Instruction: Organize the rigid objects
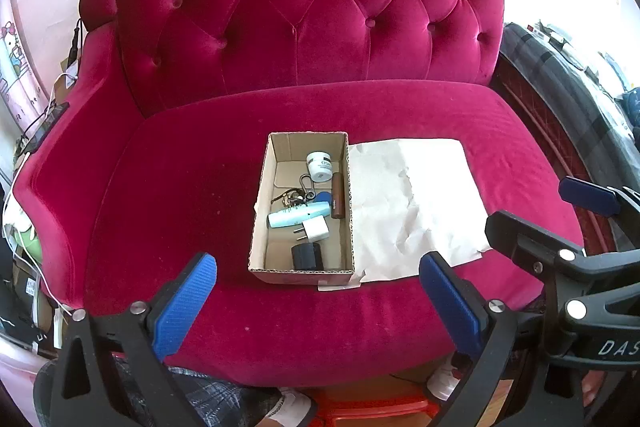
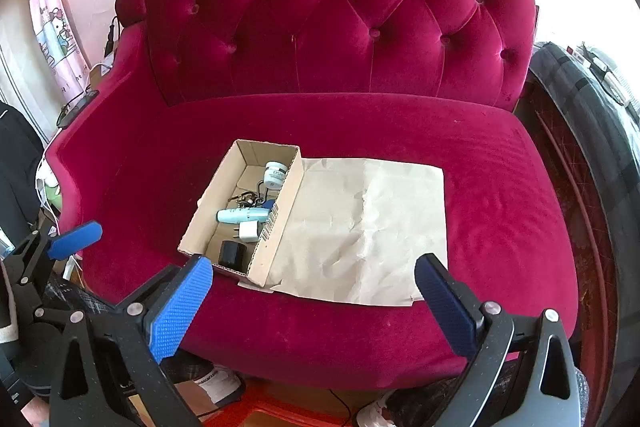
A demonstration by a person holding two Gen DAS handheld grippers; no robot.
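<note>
A big red sofa (image 1: 304,147) fills both views. A small cardboard box (image 1: 260,227) sits on the sofa seat, near the front edge. A sheet of crinkled brown paper (image 1: 412,203) lies flat on the seat just to the right of the box, and its edge touches the box.

All the small things are inside the box. At the back is a little white jar (image 1: 320,166) with a label. Beside it, along the right wall of the box, lies a thin brown tube (image 1: 338,195). In the middle is a bunch of keys (image 1: 294,197) with a metal clip. Just in front of the keys lies a pale blue bottle (image 1: 296,215) on its side. Next comes a white plug (image 1: 314,231) with two metal pins. At the front of the box stands a black round thing (image 1: 307,256).

The left tongs (image 1: 318,297) hang in front of the sofa, low and back from the box. Their blue pads are far apart and they hold nothing. The right tongs (image 2: 314,301) hang in front of the paper. They are spread wide too, with nothing between the pads. Each view shows the other tongs at its edge.

Below the sofa is something orange and a white shoe (image 1: 292,407).
</note>
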